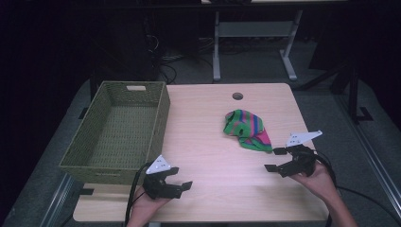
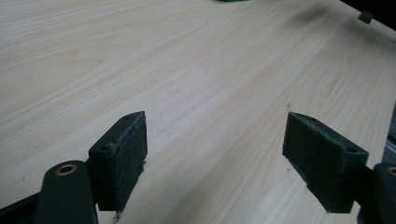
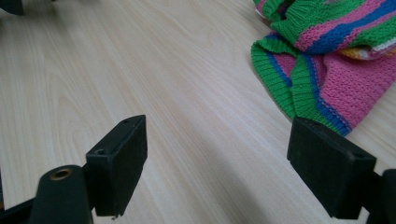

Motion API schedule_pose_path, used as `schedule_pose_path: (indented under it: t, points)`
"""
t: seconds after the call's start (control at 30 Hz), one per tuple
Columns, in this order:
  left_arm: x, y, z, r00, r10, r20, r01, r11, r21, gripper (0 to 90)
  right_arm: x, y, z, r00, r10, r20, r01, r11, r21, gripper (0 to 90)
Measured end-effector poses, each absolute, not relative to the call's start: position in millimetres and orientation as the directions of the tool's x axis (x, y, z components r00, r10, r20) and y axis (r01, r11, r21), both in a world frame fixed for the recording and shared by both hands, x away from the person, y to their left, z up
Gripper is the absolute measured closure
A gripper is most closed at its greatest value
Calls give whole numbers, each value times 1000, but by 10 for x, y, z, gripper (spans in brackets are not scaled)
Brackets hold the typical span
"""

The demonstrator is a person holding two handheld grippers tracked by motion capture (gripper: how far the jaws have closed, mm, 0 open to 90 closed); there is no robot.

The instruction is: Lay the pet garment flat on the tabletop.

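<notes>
High view, bench: a pale wood-grain bench (image 1: 208, 142) with a round cable hole (image 1: 237, 96) at its far edge.
High view, basket: an olive-green woven rectangular basket (image 1: 163, 118) stands on the left part of the bench, its inside bare.
High view, cloth: a crumpled knitted cloth striped in green, pink and blue (image 1: 247, 129) lies right of the bench's middle, well apart from the basket.
High view, left tongs: the black left tongs (image 1: 182, 178) sit at the near edge, just near of the basket's near-right corner, held by a hand (image 1: 144, 205); the jaws stand apart and grip nothing.
High view, right tongs: the black right tongs (image 1: 274, 160) sit at the near right, held by the other hand (image 1: 318, 178); they are near the cloth's near edge but not touching it, jaws apart and released.
Left gripper view, tongs: two black padded jaws rise wide apart over bare bench wood (image 2: 187, 70), nothing between them.
Left gripper view, far edge: a sliver of green cloth (image 2: 231, 1) shows at the top.
Right gripper view, tongs: the jaws stand wide apart, released, bare bench wood (image 3: 140, 70) between them.
Right gripper view, cloth: the striped knit (image 3: 336, 60) lies at the far right, its ribbed green hem just beyond the right-hand jaw; whether they touch I cannot tell.
</notes>
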State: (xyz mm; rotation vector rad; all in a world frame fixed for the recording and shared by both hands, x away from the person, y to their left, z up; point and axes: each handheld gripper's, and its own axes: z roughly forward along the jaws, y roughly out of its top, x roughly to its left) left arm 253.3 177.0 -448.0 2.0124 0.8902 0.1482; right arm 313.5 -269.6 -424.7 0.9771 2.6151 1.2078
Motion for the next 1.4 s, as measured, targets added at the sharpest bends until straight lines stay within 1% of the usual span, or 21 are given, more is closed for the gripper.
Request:
schedule_pose_path:
  t: [0.17, 0.2, 0.7, 0.97, 1.03, 1.13, 1.4]
  points:
    - [2532, 1774, -4473, 736, 639, -224, 527, -333, 782, 212, 3192, -2673, -4208, -795, 583, 168, 509, 491, 707, 186]
    - [2532, 1770, -4471, 738, 638, -220, 526, -338, 780, 211, 3225, -2670, -4187, -797, 577, 179, 507, 478, 717, 186]
    - [2535, 1771, -4474, 737, 642, -213, 527, -349, 775, 201, 3513, -2610, -4024, -796, 573, 193, 516, 477, 712, 186]
    - [2538, 1775, -4467, 743, 638, -204, 518, -355, 778, 201, 3654, -2508, -3936, -800, 571, 185, 513, 492, 703, 190]
    - [2542, 1780, -4467, 741, 640, -203, 519, -354, 778, 201, 3705, -2472, -3914, -801, 565, 198, 518, 490, 701, 201]
    - [2544, 1794, -4468, 741, 640, -206, 521, -352, 777, 201, 3822, -2370, -3881, -806, 564, 180, 517, 522, 678, 201]
    - [2550, 1807, -4463, 739, 639, -213, 523, -345, 780, 201, 4028, -2268, -3895, -799, 569, 194, 540, 539, 646, 204]
